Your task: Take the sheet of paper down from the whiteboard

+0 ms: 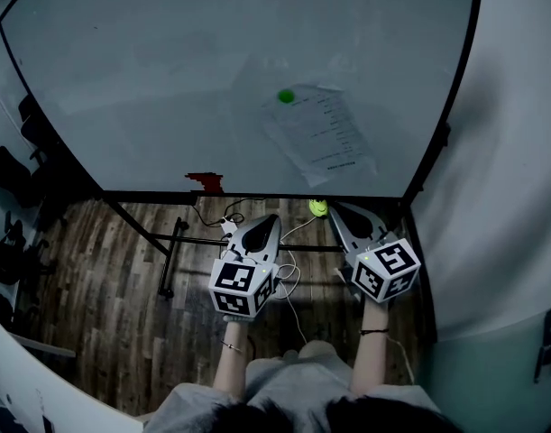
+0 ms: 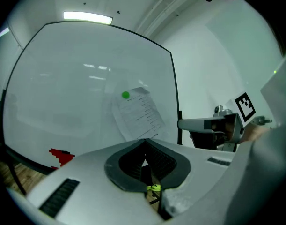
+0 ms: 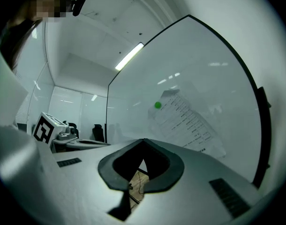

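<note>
Wood-plank floor, dark. White cable lies loose on it, with a black cable near. Dark chairs at left edge. Red patch, blocky, kind unclear. Small yellow-green item, unidentified. White wall at right. Ceiling strip light lit.

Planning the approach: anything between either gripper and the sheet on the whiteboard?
Nothing visible. There is only open air between the left gripper, the right gripper and the sheet of paper on the whiteboard. A green magnet pins its upper corner but doesn't block the approach.
</note>
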The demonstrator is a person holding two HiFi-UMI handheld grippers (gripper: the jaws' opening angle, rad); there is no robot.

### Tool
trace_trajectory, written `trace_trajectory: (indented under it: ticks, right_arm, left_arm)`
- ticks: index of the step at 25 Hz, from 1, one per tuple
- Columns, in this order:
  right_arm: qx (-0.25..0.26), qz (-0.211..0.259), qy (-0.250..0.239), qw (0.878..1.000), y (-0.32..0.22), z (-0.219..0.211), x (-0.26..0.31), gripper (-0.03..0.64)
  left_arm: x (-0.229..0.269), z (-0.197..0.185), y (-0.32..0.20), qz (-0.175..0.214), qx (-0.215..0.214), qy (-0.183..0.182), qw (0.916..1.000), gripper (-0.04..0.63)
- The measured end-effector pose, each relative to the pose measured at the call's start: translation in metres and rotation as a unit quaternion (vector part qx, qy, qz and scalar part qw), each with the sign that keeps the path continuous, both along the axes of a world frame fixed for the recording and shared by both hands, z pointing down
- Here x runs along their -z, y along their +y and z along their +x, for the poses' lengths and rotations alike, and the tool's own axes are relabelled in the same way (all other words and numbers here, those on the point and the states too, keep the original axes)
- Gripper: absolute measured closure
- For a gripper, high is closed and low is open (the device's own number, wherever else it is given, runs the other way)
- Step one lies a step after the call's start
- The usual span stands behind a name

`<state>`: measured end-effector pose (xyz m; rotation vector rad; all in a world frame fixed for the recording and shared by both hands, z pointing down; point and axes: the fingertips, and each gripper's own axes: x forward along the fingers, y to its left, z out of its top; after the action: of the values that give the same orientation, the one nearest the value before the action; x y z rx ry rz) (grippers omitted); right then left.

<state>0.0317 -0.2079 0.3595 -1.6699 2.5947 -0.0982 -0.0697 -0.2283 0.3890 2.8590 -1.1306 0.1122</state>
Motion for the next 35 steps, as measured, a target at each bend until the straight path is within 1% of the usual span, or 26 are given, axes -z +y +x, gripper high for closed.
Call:
trace_trajectory:
  ticks: [4,6,8,17,19,22,26,31,35]
  right_arm:
    - [-0.012,0.009,-0.004,1.0,-0.014,0.019,0.005,0.617]
    - [-0.013,0.009,-0.002,1.0,-0.023,0.025,0.006,0.617]
    - [-0.01,0.01,0.002,1.0,-0.036,0.031,0.008,0.617]
    - [-0.01,0.025,0.023,0.999,-0.086,0.069,0.035,0.617]
    - [-0.012,0.023,0.028,0.999,-0.093,0.076,0.036,0.617]
    - [-0.016,0.026,0.03,0.999,-0.099,0.087,0.039,0.617]
    - [-0.033,0.027,0.038,0.998,-0.105,0.104,0.044,0.617]
    - [-0.038,0.033,0.046,0.998,-0.109,0.117,0.053,0.616]
    - [-0.04,0.038,0.055,0.997,-0.115,0.121,0.061,0.615]
  left_arm:
    - [-0.014,0.015,-0.005,-0.02,-0.02,-0.032,0.9991,0.591]
    - [-0.012,0.018,-0.014,-0.02,-0.017,-0.027,0.9993,0.591]
    - [-0.005,0.022,-0.026,-0.013,-0.014,-0.014,0.9997,0.591]
    - [0.023,0.063,-0.075,0.009,-0.028,0.018,0.9994,0.591]
    - [0.023,0.072,-0.081,0.005,-0.04,0.019,0.999,0.591]
    - [0.027,0.078,-0.089,0.005,-0.037,0.023,0.9991,0.591]
    - [0.039,0.079,-0.104,0.035,-0.016,0.01,0.9992,0.591]
    - [0.05,0.086,-0.112,0.045,-0.017,-0.004,0.9988,0.591]
    - [0.062,0.087,-0.12,0.058,-0.01,0.005,0.9983,0.591]
